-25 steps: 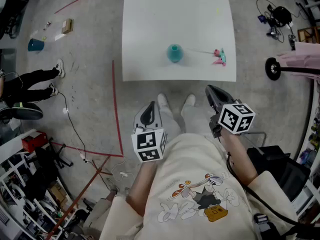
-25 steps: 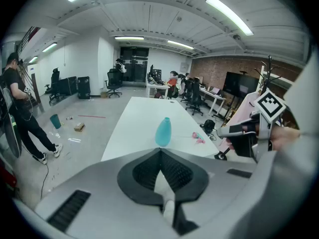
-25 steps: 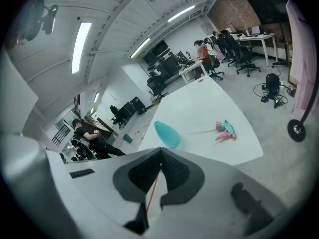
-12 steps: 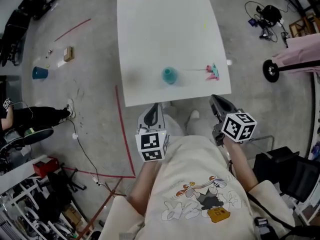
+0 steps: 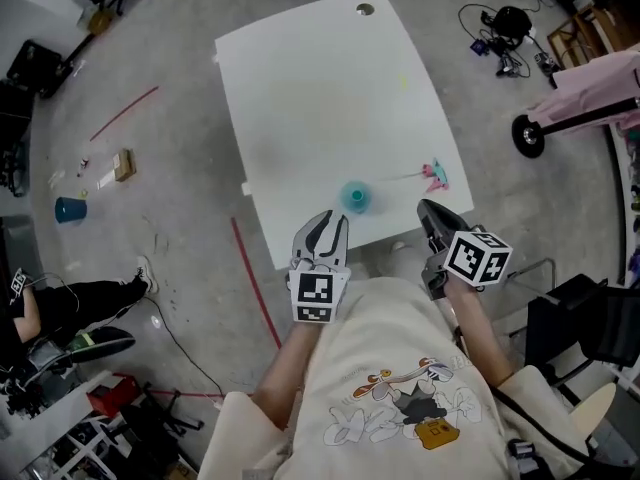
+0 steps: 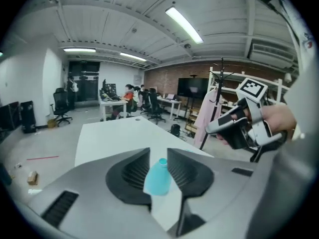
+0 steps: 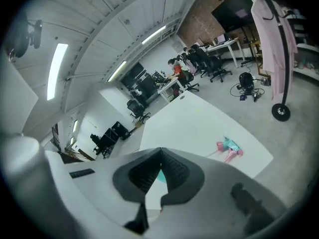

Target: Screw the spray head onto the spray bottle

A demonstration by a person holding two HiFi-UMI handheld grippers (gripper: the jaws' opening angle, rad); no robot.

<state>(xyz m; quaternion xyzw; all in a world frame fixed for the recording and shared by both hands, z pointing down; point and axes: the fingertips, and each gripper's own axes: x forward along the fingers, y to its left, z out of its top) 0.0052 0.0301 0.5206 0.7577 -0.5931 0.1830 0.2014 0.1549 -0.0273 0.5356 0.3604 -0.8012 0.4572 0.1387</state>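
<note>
The left gripper (image 5: 328,224) has just been opening its jaws, now slightly apart and grasping nothing; the teal spray bottle (image 5: 354,197) stands upright on the white table (image 5: 320,88) just ahead of its tips. The right gripper (image 5: 430,210) is clenched and empty, and the pink-and-teal spray head (image 5: 435,175) lies just beyond it
</note>
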